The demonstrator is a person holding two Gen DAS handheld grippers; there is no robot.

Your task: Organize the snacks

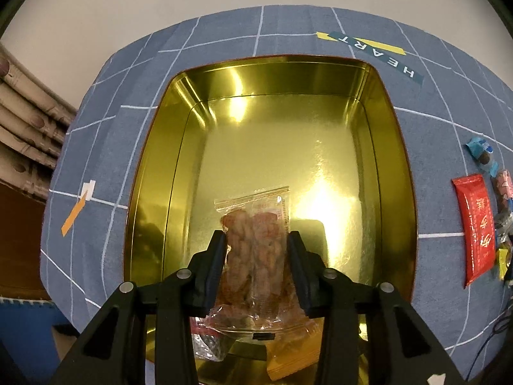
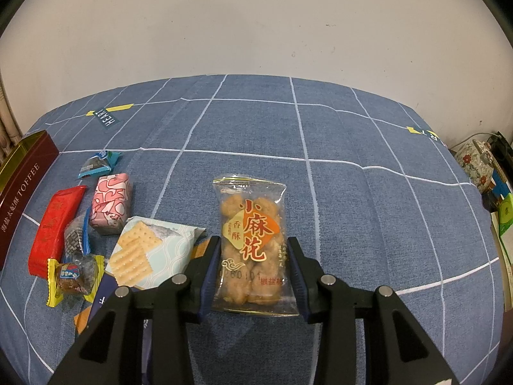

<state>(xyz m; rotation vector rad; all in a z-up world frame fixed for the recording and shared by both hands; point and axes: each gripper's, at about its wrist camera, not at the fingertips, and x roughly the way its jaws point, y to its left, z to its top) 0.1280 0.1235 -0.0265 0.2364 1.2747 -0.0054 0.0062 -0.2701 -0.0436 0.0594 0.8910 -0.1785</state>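
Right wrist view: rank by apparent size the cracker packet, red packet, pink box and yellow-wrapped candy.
1. Cracker packet, partly hidden behind the tongs.
2. Red packet.
3. Pink box.
4. Yellow-wrapped candy.
The red packet and the pink box look close in size.

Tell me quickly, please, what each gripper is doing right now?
Left gripper: closed on a clear snack packet.
Right gripper: closed on a twist-snack packet.

One gold tin [image 1: 397, 166] sits on the desk [image 2: 352, 199]. Two twist-snack packets: one over the tin [image 1: 256, 243], one right of the cracker pack [image 2: 251, 240]. One cracker pack [image 2: 150, 253]. Left of the cracker pack: one red packet [image 2: 54, 227], one pink packet [image 2: 110, 203], three small wrapped sweets [image 2: 97, 165].
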